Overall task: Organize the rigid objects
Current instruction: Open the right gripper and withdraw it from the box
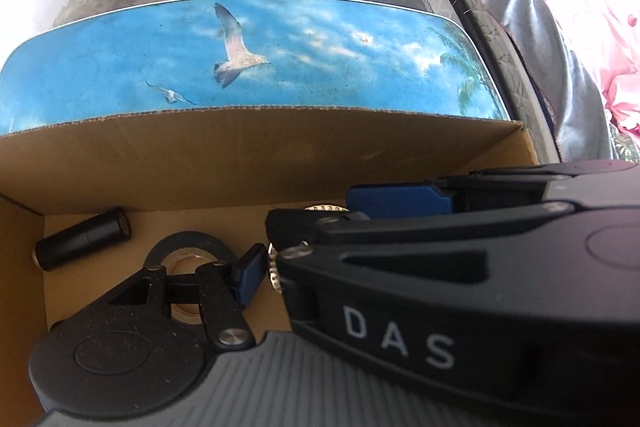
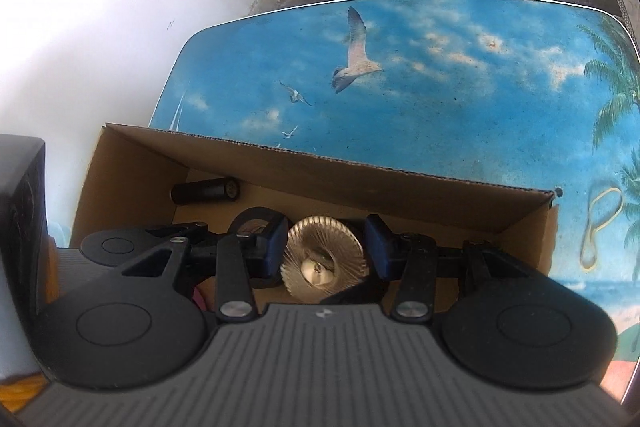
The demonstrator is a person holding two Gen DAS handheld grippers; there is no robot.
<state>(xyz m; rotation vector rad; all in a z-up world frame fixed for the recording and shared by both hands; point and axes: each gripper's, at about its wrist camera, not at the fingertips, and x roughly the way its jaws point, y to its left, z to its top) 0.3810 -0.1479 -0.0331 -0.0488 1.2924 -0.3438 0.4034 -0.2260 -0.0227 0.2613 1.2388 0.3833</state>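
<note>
Gold disc goes into the box as sorting nears its end

Left wrist view: the cardboard box (image 1: 248, 155) holds a black cylinder (image 1: 82, 238) in its far-left corner and a black tape roll (image 1: 182, 247); whether the left tool (image 1: 256, 279) is open or closed cannot be told. Right wrist view: the right tool (image 2: 325, 254), inside the box, grips a ribbed gold disc (image 2: 324, 257) between blue pads (image 2: 276, 247). The painted surface (image 2: 460, 99) appears nearly bare, with only a rubber band (image 2: 600, 227) near its right edge.

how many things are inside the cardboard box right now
3 visible: a black cylinder lying in the far left corner, a black tape roll near the middle, and a gold ridged disc between the right gripper fingers. The grippers may hide more.
</note>
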